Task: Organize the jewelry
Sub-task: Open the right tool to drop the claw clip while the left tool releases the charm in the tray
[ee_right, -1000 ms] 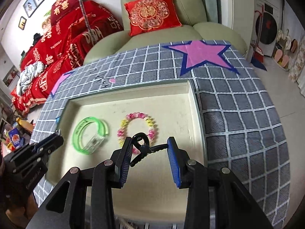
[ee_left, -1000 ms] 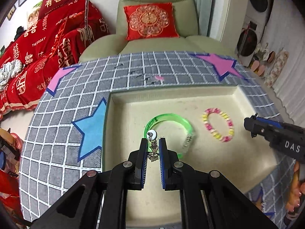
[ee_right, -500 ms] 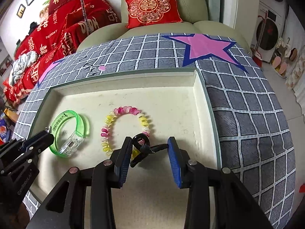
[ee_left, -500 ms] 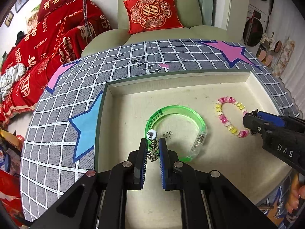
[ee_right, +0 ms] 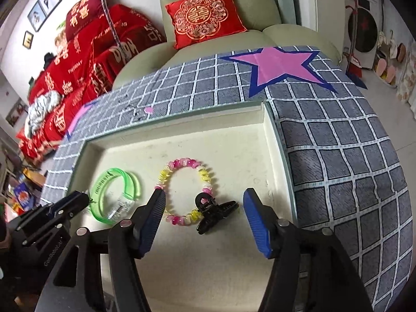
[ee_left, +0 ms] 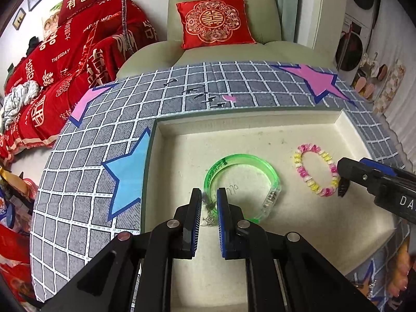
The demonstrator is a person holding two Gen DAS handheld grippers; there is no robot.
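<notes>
I have both tools over the cream tray, which sits on the worktop under a grey checked cloth with star patches. The tray's raised walls box me in on the far side and on the right. The widest bare floor lies along the far wall and in the near right corner.

My right hand-held gripper has its jaws opening; the black hair claw lies on the tray floor between them, clear of both pads, and touches the near edge of the pink-and-yellow bead bracelet. That bracelet lies flat at mid-tray, just left of the claw.

My left hand-held gripper is nearly closed, pinching a small silver chain piece that hangs between the blue pads. Right in front of it lies the green translucent bangle, so close that the pads overlap its near rim in the left view. The bangle and the bead bracelet lie side by side, apart.

Beyond the worktop stands a pale green armchair with a red cushion, and red bedding is heaped to the left.
</notes>
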